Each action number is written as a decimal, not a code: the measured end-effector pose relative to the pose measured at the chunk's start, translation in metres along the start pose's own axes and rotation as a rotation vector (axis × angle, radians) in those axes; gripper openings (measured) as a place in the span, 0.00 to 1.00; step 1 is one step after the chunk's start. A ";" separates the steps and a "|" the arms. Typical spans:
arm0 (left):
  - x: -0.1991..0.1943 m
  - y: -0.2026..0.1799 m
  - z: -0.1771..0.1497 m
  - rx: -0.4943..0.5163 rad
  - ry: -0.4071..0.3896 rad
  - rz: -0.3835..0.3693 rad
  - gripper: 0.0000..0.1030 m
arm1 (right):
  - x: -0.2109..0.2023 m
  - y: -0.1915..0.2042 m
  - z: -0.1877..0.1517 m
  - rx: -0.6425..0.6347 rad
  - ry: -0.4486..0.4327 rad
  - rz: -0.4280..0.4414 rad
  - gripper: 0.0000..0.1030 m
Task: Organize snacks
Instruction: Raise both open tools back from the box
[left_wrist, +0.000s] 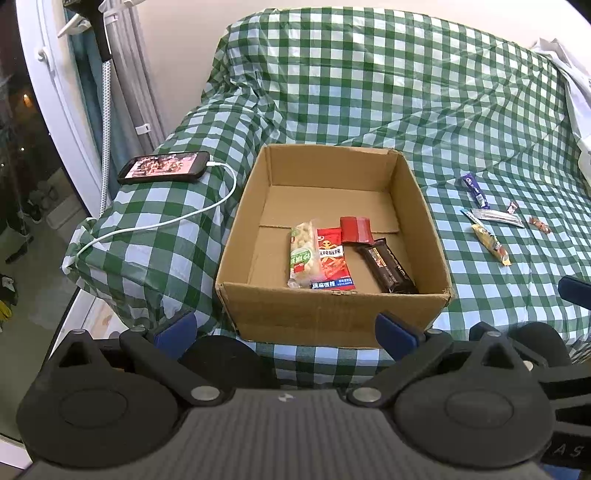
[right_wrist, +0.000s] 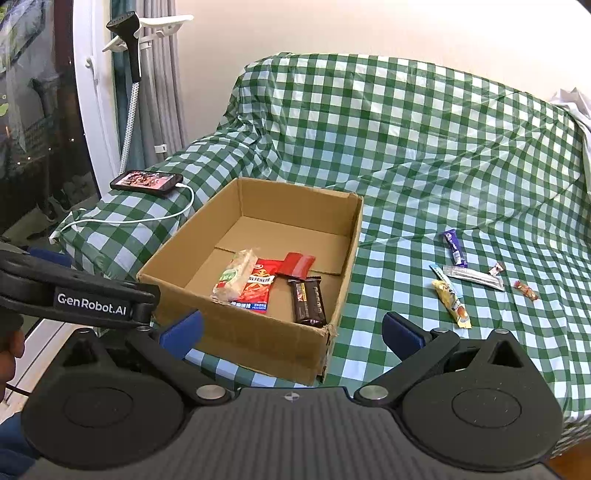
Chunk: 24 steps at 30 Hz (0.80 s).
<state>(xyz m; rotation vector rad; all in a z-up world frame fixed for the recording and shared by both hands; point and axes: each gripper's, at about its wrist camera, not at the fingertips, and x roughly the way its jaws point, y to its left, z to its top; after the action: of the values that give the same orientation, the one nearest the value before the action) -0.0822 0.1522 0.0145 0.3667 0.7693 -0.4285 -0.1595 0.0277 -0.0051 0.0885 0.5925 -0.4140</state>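
While phone lies beside box, wrappers sit apart.

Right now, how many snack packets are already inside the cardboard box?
4, all near the front of the cardboard box: a pale green-labelled packet, a red packet beside it, a small red pack behind, and a dark brown bar rightmost. None looks hidden.

phone on armrest, screen lit | white cable plugged in

Open cardboard box holds four snack packets lying flat; five small snacks lie loose on checked cover beside it.
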 end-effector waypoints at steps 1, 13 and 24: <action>0.000 0.000 0.000 0.001 -0.002 0.000 1.00 | -0.001 0.000 0.000 0.000 -0.001 -0.001 0.99; -0.001 -0.001 -0.001 0.004 0.002 0.000 1.00 | -0.002 -0.001 -0.001 0.005 -0.003 -0.002 0.99; 0.007 0.001 -0.001 0.013 0.026 0.005 1.00 | 0.003 -0.002 -0.006 0.012 0.016 0.002 0.99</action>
<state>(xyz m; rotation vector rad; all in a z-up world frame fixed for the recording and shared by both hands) -0.0783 0.1520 0.0088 0.3871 0.7911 -0.4247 -0.1607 0.0263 -0.0114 0.1040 0.6059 -0.4148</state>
